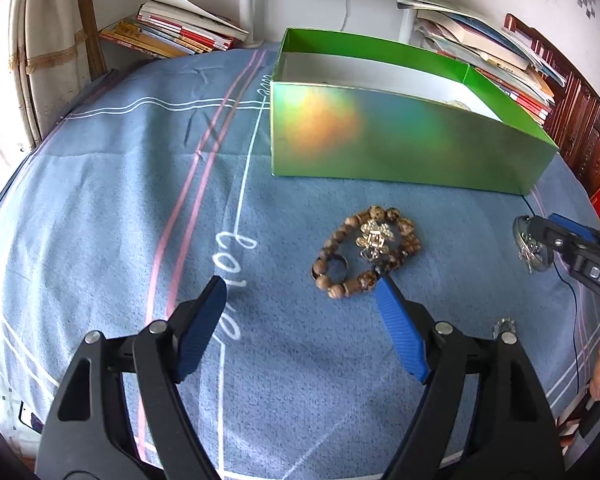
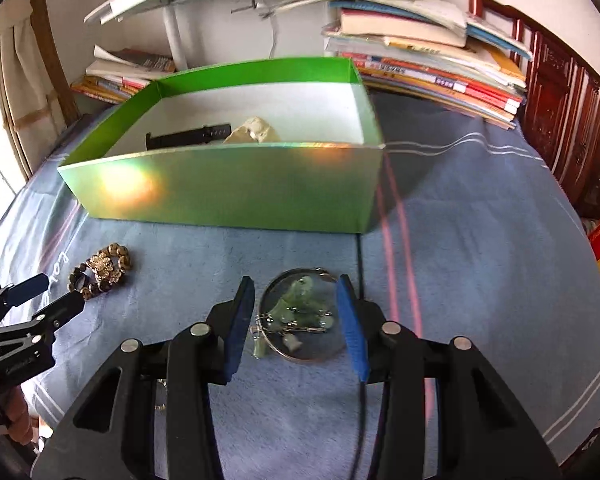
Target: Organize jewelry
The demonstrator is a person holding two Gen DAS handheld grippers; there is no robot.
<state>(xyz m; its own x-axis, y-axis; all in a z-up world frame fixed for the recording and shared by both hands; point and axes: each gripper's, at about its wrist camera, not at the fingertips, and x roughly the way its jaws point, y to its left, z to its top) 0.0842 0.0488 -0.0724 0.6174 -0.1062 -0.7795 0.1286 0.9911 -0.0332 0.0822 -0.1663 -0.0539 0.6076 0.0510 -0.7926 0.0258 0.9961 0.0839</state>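
Across the blue cloth (image 1: pixel 100 208) I see the green box (image 2: pixel 228 192) standing at the far side, a black strap (image 2: pixel 188 136) and a pale lump (image 2: pixel 256 130) inside it. Nearer, to the left, my left gripper (image 1: pixel 300 292) gapes wide; its right fingertip touches the near edge of the bead bracelet (image 1: pixel 366 248), where a gold ornament (image 1: pixel 374 240) lies. To the right, my right gripper (image 2: pixel 296 292) stands half open around a round glass dish (image 2: pixel 304 316) of green jade pieces (image 2: pixel 300 308); whether the pads press its rim I cannot tell.
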